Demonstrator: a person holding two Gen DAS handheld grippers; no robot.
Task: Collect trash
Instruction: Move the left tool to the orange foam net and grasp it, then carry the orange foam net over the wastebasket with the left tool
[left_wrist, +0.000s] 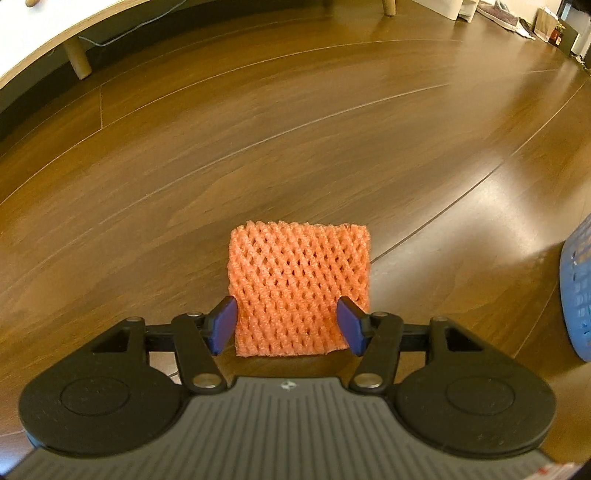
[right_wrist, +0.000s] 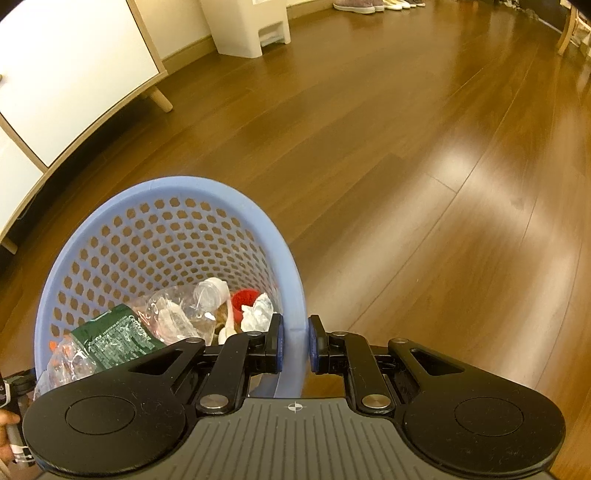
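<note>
An orange foam fruit net (left_wrist: 299, 284) lies flat on the wooden floor in the left wrist view. My left gripper (left_wrist: 288, 326) is open, its blue pads on either side of the net's near end, and does not squeeze it. In the right wrist view my right gripper (right_wrist: 294, 343) is shut on the rim of a blue perforated basket (right_wrist: 173, 188). Inside the basket lie a crushed clear bottle (right_wrist: 188, 306), a green wrapper (right_wrist: 118, 339), a red cap (right_wrist: 243, 299) and crumpled white paper (right_wrist: 258, 314).
The blue basket's side (left_wrist: 578, 295) shows at the right edge of the left wrist view. A white cabinet on wooden legs (right_wrist: 66, 77) stands to the left, a white bin (right_wrist: 251, 26) and shoes (right_wrist: 369, 5) at the back. A hand (right_wrist: 7, 435) shows at lower left.
</note>
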